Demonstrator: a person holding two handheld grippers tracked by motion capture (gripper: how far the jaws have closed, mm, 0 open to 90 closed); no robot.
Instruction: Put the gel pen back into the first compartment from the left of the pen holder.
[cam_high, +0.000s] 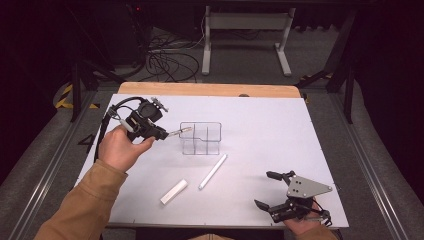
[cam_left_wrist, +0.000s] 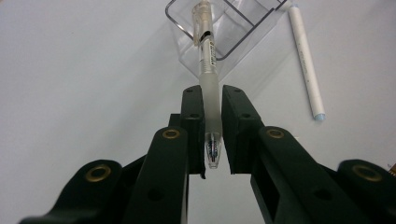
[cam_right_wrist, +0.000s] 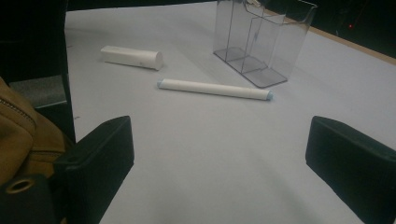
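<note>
We saw a frosted clear pen (cam_left_wrist: 208, 79) with a see-through cap end and some dark print on its barrel, plus a bit of blue and red inside the tip. The left gripper (cam_left_wrist: 212, 135) had black jaws with brass-coloured rivets. The organizer box (cam_high: 200, 137) was totally clear acrylic. The long marker (cam_right_wrist: 215, 88) was white with pale blue ends, the short block (cam_right_wrist: 132, 57) plain white. The table cover (cam_high: 280, 130) was white, with a tan wood edge showing behind. The sleeve (cam_high: 85, 205) was tan-brown. The right gripper (cam_high: 270, 190) was black with a grey plate.
</note>
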